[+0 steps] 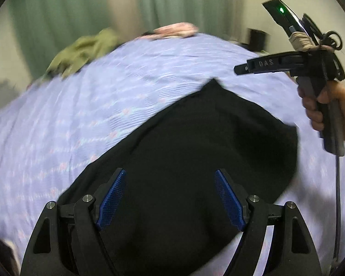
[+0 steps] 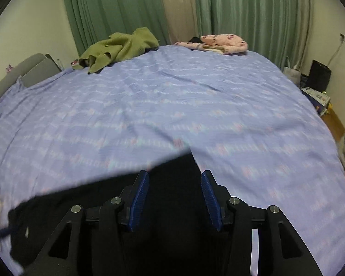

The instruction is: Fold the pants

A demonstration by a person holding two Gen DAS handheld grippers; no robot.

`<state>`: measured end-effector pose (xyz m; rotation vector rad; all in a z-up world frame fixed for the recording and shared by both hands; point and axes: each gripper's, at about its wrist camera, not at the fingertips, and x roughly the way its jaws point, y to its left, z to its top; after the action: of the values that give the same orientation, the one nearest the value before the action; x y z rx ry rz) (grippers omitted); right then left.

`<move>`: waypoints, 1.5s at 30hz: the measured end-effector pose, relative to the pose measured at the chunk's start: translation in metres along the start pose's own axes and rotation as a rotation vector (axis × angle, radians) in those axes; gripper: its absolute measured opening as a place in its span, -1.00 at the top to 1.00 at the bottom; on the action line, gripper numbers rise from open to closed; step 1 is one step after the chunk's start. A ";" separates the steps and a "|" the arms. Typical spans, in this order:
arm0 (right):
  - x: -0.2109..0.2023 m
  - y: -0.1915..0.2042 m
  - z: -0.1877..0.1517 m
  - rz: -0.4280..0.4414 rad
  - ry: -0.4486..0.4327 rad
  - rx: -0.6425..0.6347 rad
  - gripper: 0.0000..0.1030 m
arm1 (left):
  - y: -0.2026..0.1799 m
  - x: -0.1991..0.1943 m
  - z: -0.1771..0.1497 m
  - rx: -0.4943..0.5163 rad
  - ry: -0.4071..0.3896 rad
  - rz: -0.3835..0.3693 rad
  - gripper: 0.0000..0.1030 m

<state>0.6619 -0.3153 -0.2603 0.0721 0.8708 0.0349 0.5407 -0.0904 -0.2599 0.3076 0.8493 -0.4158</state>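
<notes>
Black pants (image 1: 195,138) beneath open left tongs (image 1: 170,197)

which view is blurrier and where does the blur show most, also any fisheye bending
Left wrist view: blurrier, smeared throughout; bedsheet pattern streaks, black pants edges soft, curtains hazy. Right wrist view: far olive cloth and pink garment sharp, near sheet and pants smeared. Both views bulge the bed into a dome, dark corners.

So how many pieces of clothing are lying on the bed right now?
3: black pants nearest the grippers, a green garment at the far left edge, and a pink one at the far edge. Something dark behind the pink one is unclear.
</notes>
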 end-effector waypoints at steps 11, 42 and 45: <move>-0.088 -0.033 -0.187 -0.010 0.314 0.194 0.05 | -0.123 -0.003 -0.058 0.604 -0.044 -0.032 -0.51; -0.058 0.005 -0.165 0.262 0.168 0.264 0.05 | 0.015 0.149 0.028 -0.234 0.386 -0.553 0.75; -0.041 0.019 -0.150 0.328 0.165 0.202 0.05 | 0.026 0.157 0.024 -0.279 0.398 -0.558 0.75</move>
<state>0.5209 -0.2917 -0.3238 0.4055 1.0187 0.2628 0.6605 -0.1142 -0.3643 -0.1218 1.3740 -0.7588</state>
